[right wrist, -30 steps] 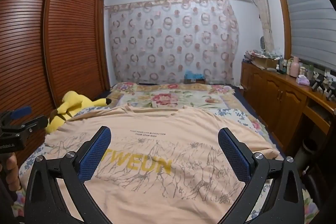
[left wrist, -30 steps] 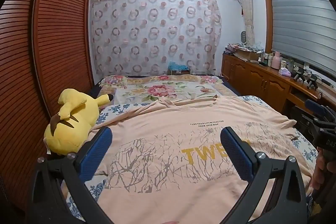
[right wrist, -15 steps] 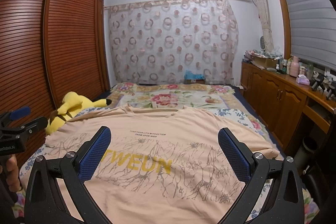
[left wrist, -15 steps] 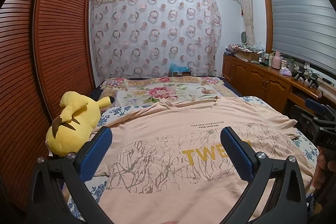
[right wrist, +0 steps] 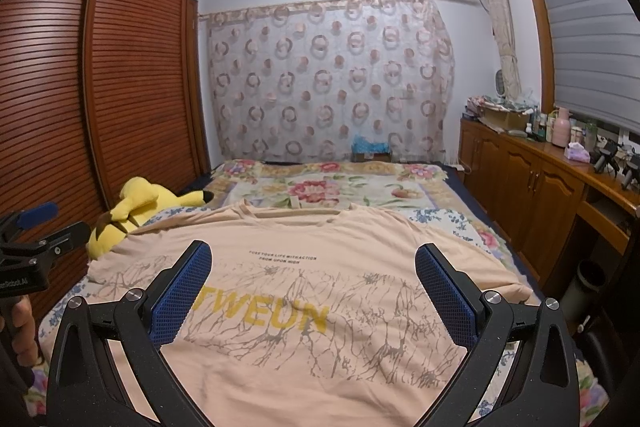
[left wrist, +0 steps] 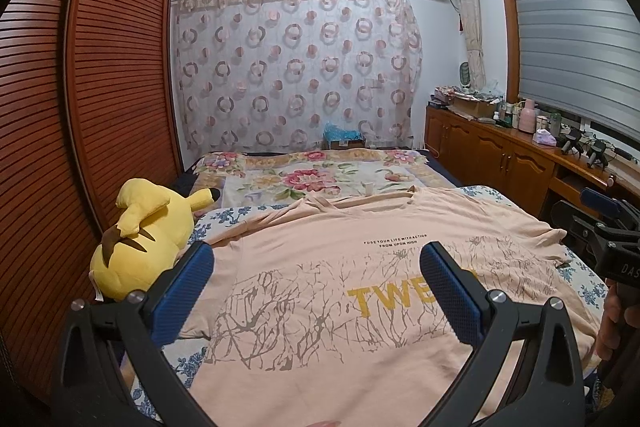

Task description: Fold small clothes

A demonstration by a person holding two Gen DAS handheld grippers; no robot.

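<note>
A peach T-shirt with grey crackle print and yellow "TWEUN" lettering lies spread flat, front up, on the bed, collar at the far end; it also shows in the right wrist view. My left gripper is open and empty, held above the shirt's near left part. My right gripper is open and empty above the shirt's near middle. The right gripper also shows at the right edge of the left wrist view, and the left gripper at the left edge of the right wrist view.
A yellow plush toy lies at the bed's left edge next to the shirt's left sleeve. A wooden slatted wardrobe runs along the left. A floral blanket covers the far bed. A wooden cabinet with clutter stands at the right.
Both grippers have stayed open and nearly still. The left wrist view has risen or drawn back slightly, showing a little more of the shirt.
</note>
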